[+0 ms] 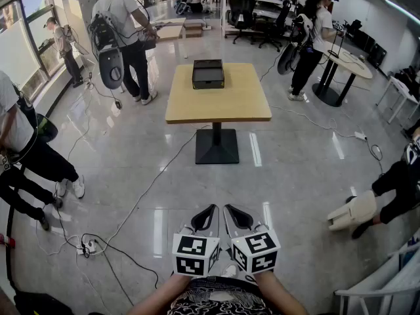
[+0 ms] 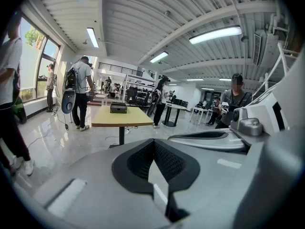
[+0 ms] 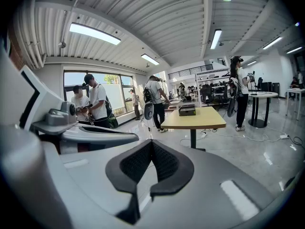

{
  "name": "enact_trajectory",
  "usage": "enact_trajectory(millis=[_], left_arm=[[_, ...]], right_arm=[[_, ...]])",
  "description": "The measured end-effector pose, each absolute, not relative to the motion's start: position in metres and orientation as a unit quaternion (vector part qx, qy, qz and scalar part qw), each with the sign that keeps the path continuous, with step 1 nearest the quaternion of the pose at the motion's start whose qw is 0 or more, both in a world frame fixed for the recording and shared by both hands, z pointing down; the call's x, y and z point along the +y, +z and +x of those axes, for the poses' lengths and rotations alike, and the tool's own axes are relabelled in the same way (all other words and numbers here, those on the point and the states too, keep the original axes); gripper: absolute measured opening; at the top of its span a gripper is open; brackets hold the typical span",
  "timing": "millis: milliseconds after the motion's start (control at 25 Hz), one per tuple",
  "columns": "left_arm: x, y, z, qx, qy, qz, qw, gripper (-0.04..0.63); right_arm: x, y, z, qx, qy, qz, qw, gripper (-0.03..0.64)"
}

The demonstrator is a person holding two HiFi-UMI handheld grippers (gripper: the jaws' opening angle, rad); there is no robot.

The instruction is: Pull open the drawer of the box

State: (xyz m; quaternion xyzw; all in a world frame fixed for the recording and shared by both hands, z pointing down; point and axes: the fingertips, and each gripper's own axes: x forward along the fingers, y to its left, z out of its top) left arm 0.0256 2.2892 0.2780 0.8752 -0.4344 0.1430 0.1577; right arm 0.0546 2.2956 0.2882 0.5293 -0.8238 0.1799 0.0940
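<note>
Open lab space, glossy tiled floor with cables trailed across it to a power strip; several people are noted standing around the edges, and a round table at far right. A square wooden table on a black pedestal is seen ahead, well apart from the operator. The dark box is placed on the far half of that tabletop, nothing else beside it. No drawer is seen standing out from the box (its front is too small at this range for a handle to be made out), so the drawer is judged not yet pulled. The left gripper is clenched, pads met at the tips with nothing between them; the right gripper is likewise closed on nothing. Both are held low and side by side, close to the operator's body, pointed toward the table. Progress is judged nil: the approach, the opening of a jaw, the grasp on the drawer front and the pull are all left to be done.
</note>
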Motion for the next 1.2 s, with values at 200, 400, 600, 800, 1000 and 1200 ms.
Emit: enact_trajectory(millis=[200, 400, 600, 800, 1000, 1200], left_arm=[[2.271, 0.283, -0.019, -0.428, 0.148, 0.877, 0.158, 0.008], [2.287, 0.299, -0.113, -0.427, 0.145, 0.879, 0.158, 0.009], [2.267, 0.29, -0.197, -0.426, 0.144, 0.879, 0.16, 0.008], [2.247, 0.294, -0.335, -0.424, 0.139, 0.88, 0.165, 0.008], [2.199, 0.307, -0.435, -0.426, 0.135, 0.879, 0.167, 0.008], [2.124, 0.315, -0.444, -0.426, 0.134, 0.879, 0.17, 0.008]], right_arm=[[2.276, 0.292, 0.01, -0.822, 0.183, 0.531, 0.095, 0.006], [2.292, 0.308, -0.085, -0.82, 0.182, 0.533, 0.098, 0.006], [2.273, 0.3, -0.17, -0.818, 0.182, 0.536, 0.104, 0.006], [2.251, 0.303, -0.308, -0.816, 0.178, 0.539, 0.106, 0.006], [2.206, 0.316, -0.407, -0.816, 0.181, 0.539, 0.104, 0.006], [2.13, 0.325, -0.415, -0.815, 0.18, 0.54, 0.106, 0.006]])
